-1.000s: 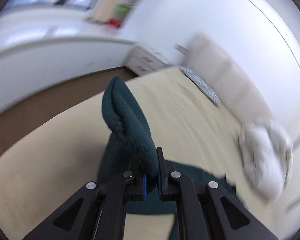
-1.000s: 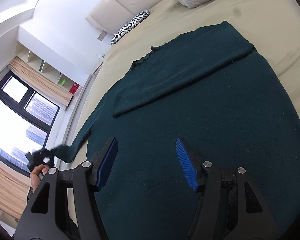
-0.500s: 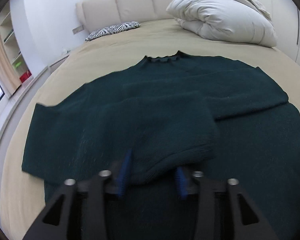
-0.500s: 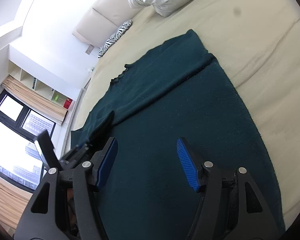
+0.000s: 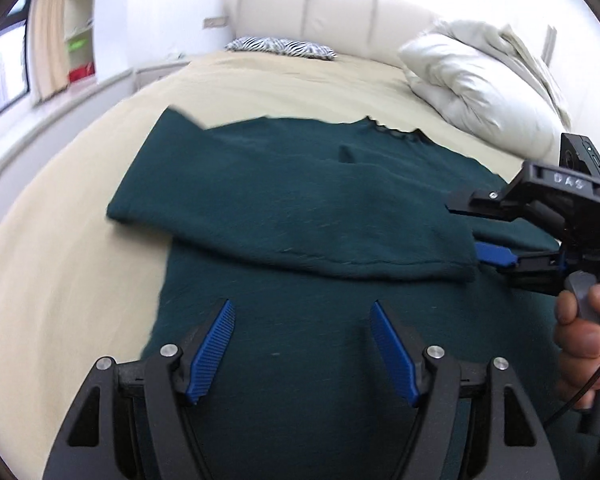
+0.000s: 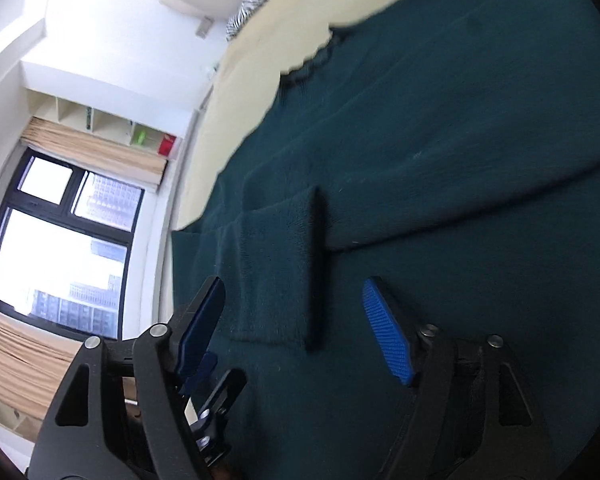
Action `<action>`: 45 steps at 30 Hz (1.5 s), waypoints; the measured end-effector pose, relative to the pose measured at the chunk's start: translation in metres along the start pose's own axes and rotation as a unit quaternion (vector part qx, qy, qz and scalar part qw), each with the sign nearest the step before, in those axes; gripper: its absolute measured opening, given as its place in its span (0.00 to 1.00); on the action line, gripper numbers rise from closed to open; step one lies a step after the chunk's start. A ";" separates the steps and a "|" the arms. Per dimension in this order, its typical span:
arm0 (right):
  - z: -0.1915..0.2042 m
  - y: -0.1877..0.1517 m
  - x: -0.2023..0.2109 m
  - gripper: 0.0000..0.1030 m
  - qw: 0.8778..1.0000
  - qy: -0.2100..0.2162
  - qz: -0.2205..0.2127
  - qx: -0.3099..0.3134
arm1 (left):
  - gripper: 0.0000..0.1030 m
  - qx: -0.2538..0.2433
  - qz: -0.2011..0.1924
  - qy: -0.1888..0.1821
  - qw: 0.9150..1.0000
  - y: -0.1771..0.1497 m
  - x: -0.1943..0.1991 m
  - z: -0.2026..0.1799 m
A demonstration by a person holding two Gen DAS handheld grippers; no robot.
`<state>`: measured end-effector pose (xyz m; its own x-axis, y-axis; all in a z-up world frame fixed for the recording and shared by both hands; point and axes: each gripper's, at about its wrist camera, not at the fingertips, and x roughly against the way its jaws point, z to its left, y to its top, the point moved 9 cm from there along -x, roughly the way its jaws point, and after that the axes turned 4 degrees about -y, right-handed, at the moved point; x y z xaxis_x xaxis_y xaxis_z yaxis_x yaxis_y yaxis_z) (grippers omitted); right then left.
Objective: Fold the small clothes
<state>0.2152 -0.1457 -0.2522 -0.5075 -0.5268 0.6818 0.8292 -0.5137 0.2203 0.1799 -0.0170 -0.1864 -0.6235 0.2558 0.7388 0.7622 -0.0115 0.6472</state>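
Left gripper (image 5: pixel 302 344): blue fingers (image 5: pixel 214 350) apart, just opened further, nothing between them, above the sweater's lower body. Right gripper (image 6: pixel 292 320): fingers (image 6: pixel 386 334) apart, just closed a little, straddling a folded sleeve cuff (image 6: pixel 278 272), pads not pressing it. Dark green sweater (image 5: pixel 300 216) flat on the beige bed (image 5: pixel 260 80), one sleeve folded across the chest, frilled collar toward the headboard (image 5: pixel 320 8). Hand (image 5: pixel 584 328) on the right gripper's handle, at the sweater's right edge. White duvet (image 5: pixel 476 84) and striped pillow (image 5: pixel 280 46) beyond the sweater, near the headboard.
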 end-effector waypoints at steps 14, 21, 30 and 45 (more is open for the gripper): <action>0.087 0.023 0.059 0.06 0.964 -0.087 -0.096 0.232 | 0.69 0.035 -0.021 -0.025 0.999 0.000 0.007 0.010; -0.004 0.072 0.065 0.06 0.968 -0.148 -0.086 0.182 | 0.69 0.075 -0.036 -0.032 0.996 0.016 0.021 0.030; -0.049 0.075 0.050 0.07 0.979 -0.131 -0.065 0.145 | 0.69 0.078 -0.065 0.033 0.994 0.115 0.001 0.089; -0.042 0.074 0.046 0.08 0.971 -0.141 -0.068 0.179 | 0.09 0.018 0.032 0.054 0.998 0.144 -0.109 0.099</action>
<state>0.2437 -0.2364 -0.2340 -0.5763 -0.2383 0.7817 0.8123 -0.2716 0.5161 0.3753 0.0493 -0.1923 -0.5870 0.1491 0.7958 0.8056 0.0101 0.5923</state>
